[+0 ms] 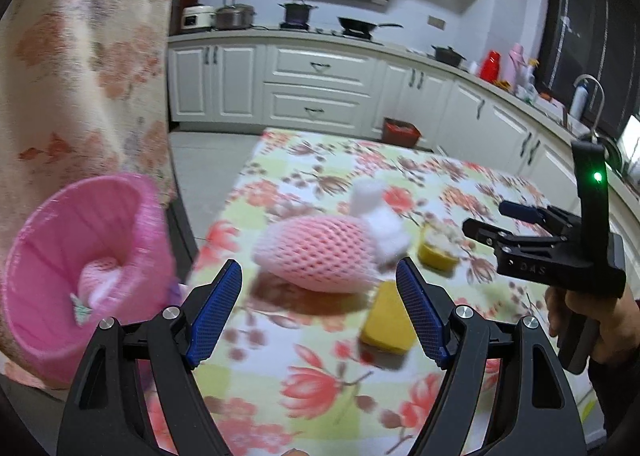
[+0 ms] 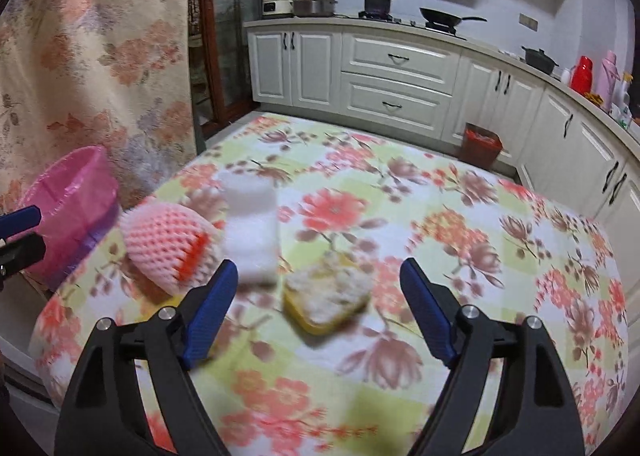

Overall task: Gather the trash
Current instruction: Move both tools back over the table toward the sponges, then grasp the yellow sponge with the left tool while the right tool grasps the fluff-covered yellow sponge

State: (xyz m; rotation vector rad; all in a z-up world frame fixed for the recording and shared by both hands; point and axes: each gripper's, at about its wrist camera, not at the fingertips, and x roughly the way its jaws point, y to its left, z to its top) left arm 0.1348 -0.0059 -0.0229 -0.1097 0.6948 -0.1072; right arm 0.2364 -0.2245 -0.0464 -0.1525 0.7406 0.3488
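A pink foam fruit net [image 1: 320, 256] lies on the floral tablecloth [image 1: 320, 384], just ahead of my open, empty left gripper [image 1: 320, 276]. White crumpled foam [image 1: 380, 215] sits behind it, and two yellow sponge pieces [image 1: 388, 320] [image 1: 438, 254] lie to its right. A pink bin [image 1: 80, 280] at the table's left edge holds a pink net and scraps. My right gripper [image 2: 318, 276] is open and empty above a yellow sponge with a whitish top [image 2: 326, 302]. The net [image 2: 168, 248], white foam [image 2: 252, 232] and bin [image 2: 68, 207] lie to its left.
A floral curtain [image 1: 88, 67] hangs behind the bin. White kitchen cabinets [image 1: 320, 87] with pots line the far wall. A red-brown floor bin [image 2: 480, 145] stands beyond the table's far edge. The right gripper also shows in the left wrist view [image 1: 484, 221].
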